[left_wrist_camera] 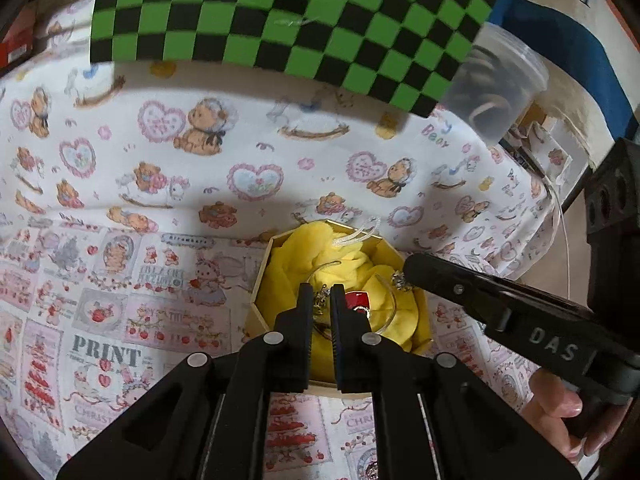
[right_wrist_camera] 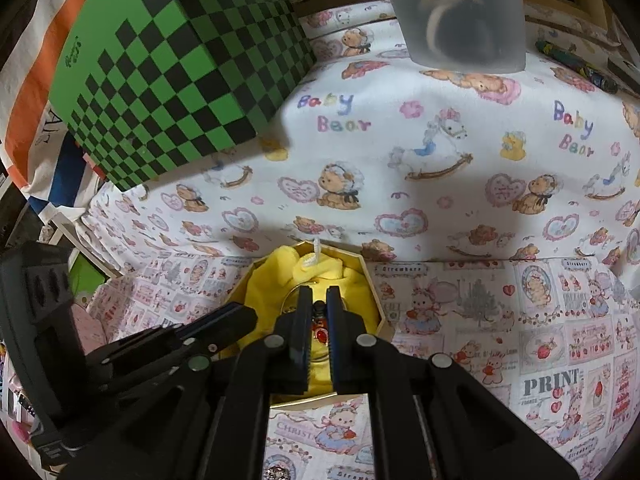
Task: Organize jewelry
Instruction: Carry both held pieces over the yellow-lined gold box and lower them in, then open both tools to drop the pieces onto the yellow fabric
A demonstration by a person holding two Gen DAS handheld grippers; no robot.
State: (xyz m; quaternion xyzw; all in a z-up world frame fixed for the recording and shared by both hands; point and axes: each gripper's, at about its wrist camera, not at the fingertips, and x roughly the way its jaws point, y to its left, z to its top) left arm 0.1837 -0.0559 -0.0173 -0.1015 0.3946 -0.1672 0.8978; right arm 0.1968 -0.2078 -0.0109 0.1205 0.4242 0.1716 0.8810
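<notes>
Two grippers reach into one small box. The left gripper [left_wrist_camera: 321,294] has its tongs nearly together, with only a thin gap, right over a tiny silver charm [left_wrist_camera: 320,300]. I cannot tell if they really pinch it. The right gripper [right_wrist_camera: 319,295] also has its tongs close, with a red and gold charm [right_wrist_camera: 320,334] between them. I cannot tell if it is squeezed there either.

The jewelry lies in the eight-sided box [left_wrist_camera: 262,280], which looks like pale card or wood with straight flat walls. Soft yellow cloth [left_wrist_camera: 352,260] is bunched inside, likely so the little pieces do not scratch or slide. A thin clear loop [left_wrist_camera: 390,308], maybe a wire or cord, curves over the cloth, and a white ribbon loop [left_wrist_camera: 360,236] sticks out at the far rim.

The box sits on a tablecloth [left_wrist_camera: 160,168] printed with bears and hearts. Behind it stands a green and black checkered box [right_wrist_camera: 180,72] with smooth sides, and a cloudy plastic cup [right_wrist_camera: 460,16].
</notes>
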